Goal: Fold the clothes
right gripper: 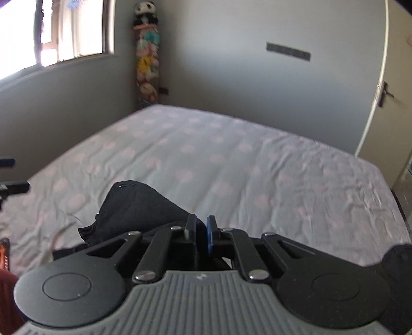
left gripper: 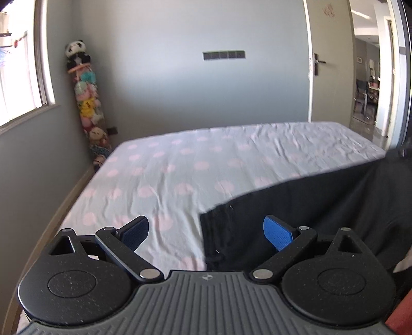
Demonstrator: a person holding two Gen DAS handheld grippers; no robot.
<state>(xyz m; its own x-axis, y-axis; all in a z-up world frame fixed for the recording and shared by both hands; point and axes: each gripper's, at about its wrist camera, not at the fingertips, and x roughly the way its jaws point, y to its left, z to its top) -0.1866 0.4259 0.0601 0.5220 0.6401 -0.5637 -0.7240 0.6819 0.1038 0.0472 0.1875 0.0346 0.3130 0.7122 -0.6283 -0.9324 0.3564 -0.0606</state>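
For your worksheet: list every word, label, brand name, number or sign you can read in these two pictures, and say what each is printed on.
No readable text.
Reddish marks on the white door frame: too blurred to read.
Small round emblem on the grey ribbed gripper body: a symbol, no letters.

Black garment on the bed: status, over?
Left gripper open, empty, over black garment edge. Right gripper shut on the garment's cloth. Bed sheet ahead, nothing in the way.
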